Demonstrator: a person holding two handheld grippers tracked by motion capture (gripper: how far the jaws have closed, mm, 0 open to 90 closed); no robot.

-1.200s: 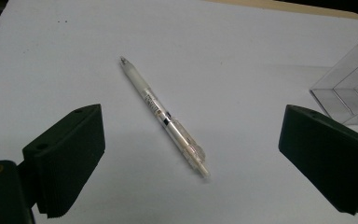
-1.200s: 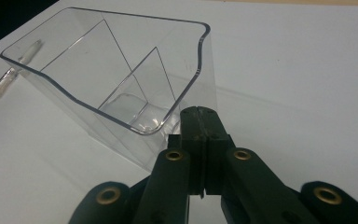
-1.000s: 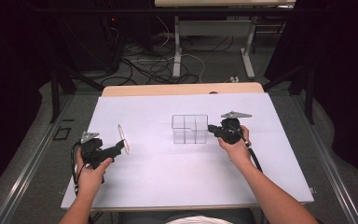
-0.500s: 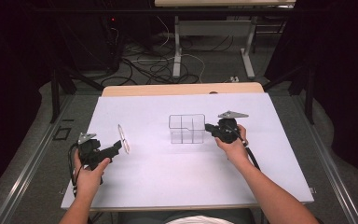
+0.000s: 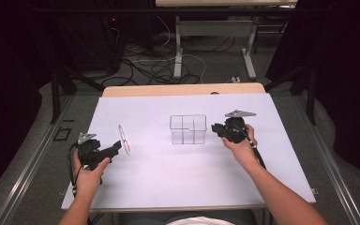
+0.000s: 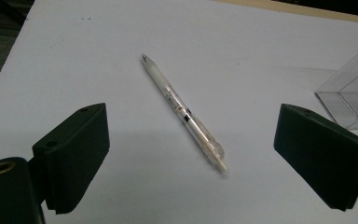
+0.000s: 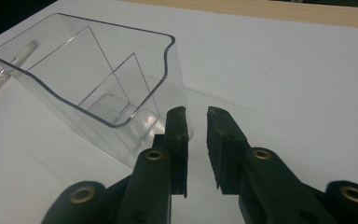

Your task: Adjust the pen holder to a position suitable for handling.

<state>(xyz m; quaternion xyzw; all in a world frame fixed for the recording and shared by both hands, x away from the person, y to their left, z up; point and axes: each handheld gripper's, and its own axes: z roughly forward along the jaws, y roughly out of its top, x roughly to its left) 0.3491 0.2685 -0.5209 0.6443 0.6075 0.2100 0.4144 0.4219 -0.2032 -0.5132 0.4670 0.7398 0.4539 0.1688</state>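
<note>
Work surface: a table (image 5: 183, 187) covered by a white sheet, with a strip of bare wood showing along its far edge. It stands level, and the floor beyond it carries loose cables (image 5: 154, 65).

Clear organizer (image 5: 188, 129): a transparent plastic box with inner dividers, standing upright on the sheet a little far and right of the table's centre. In the right gripper view the organizer (image 7: 93, 93) shows a wavy rim and thin partition walls; its compartments appear empty.

Right gripper (image 5: 217, 129): held in the person's right hand (image 5: 240, 143), just to the right of the organizer. In the right gripper view the right gripper (image 7: 196, 116) has its jaws drawn narrow, with a thin gap between the pads and nothing in that gap. The left pad lies against or just beside the organizer's near wall; contact cannot be confirmed.

Left gripper (image 5: 117, 147): held in the person's left hand (image 5: 90, 171) at the near left of the table, aimed toward the right and far side. In the left gripper view its jaws stand wide apart and empty.

Pen (image 5: 123, 138): a slim, translucent white pen lying flat on the sheet, left of the organizer and well apart from it. In the left gripper view the pen (image 6: 182, 112) lies diagonally between and ahead of the spread jaws, touching neither, tip pointing away.
</note>
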